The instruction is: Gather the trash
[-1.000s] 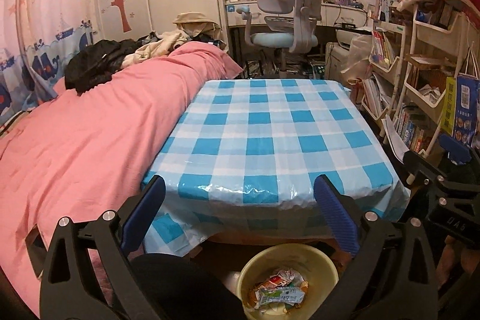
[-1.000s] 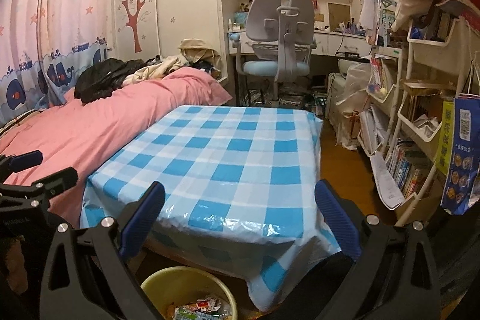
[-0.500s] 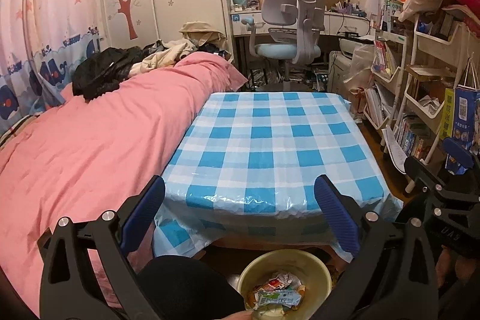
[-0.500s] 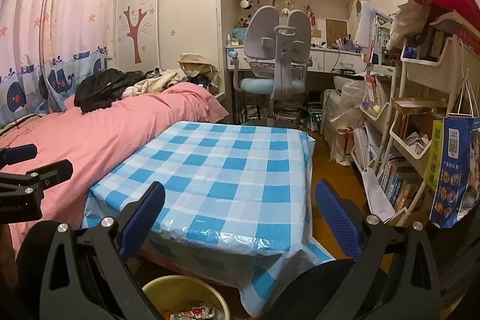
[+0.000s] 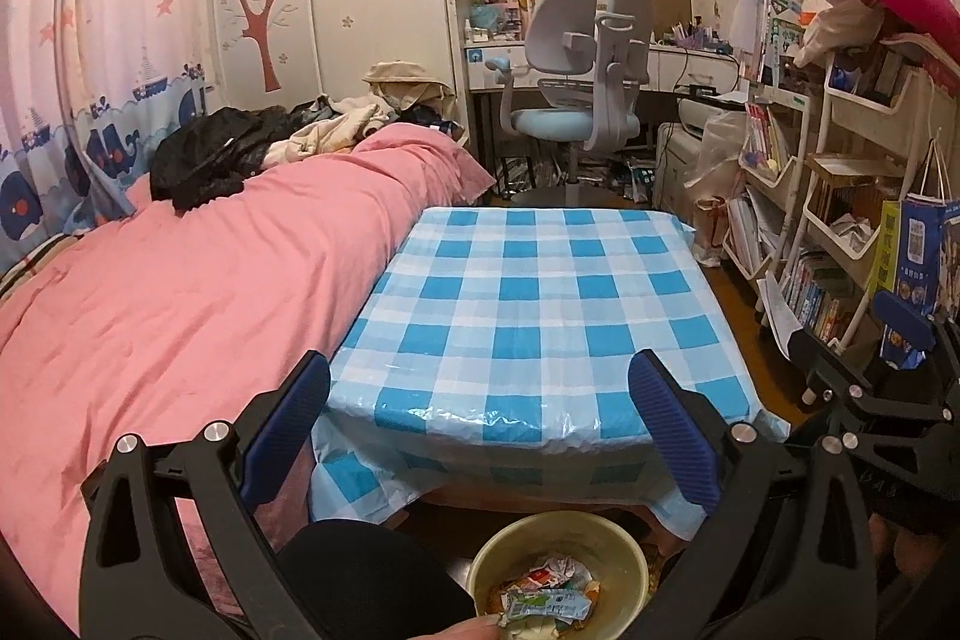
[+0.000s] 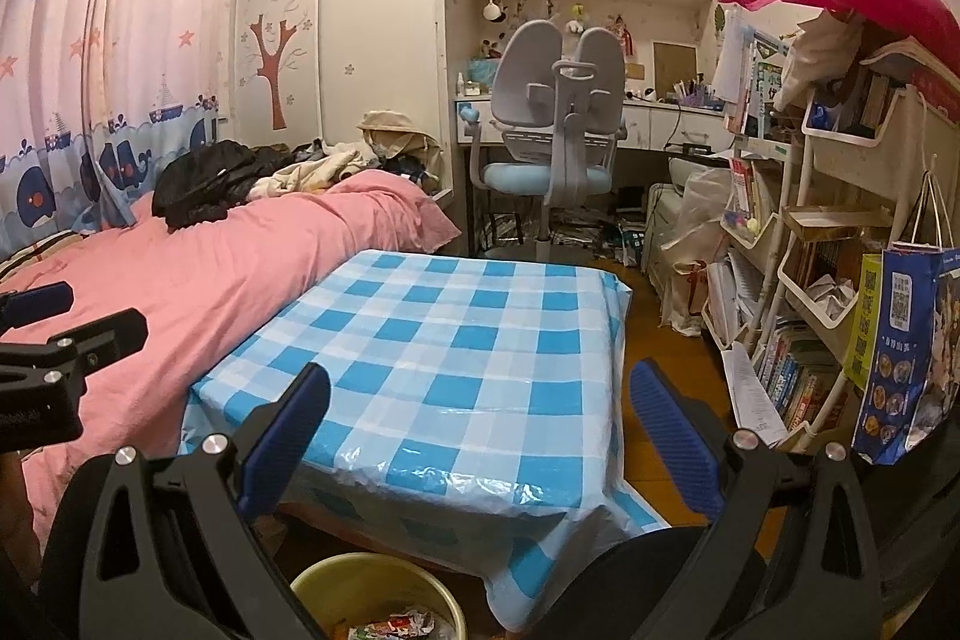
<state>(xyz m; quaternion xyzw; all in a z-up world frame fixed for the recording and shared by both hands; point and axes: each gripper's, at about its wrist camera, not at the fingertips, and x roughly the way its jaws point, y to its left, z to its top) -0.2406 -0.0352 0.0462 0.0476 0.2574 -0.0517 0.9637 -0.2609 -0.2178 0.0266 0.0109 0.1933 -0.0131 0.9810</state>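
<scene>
Both grippers had pulled up and back over the last second: left gripper (image 5: 479, 418) and right gripper (image 6: 480, 418) spread wide, empty. Crumpled snack wrappers (image 5: 549, 601) sat in the round yellow plastic bin (image 5: 624, 544); blue-checked tablecloth (image 5: 540, 292) bare. Collection looked finished.

We see crumpled wrappers (image 5: 549, 601), red, white and blue, heaped inside the round yellow bin (image 5: 624, 559) on the floor below the table's near edge.
</scene>
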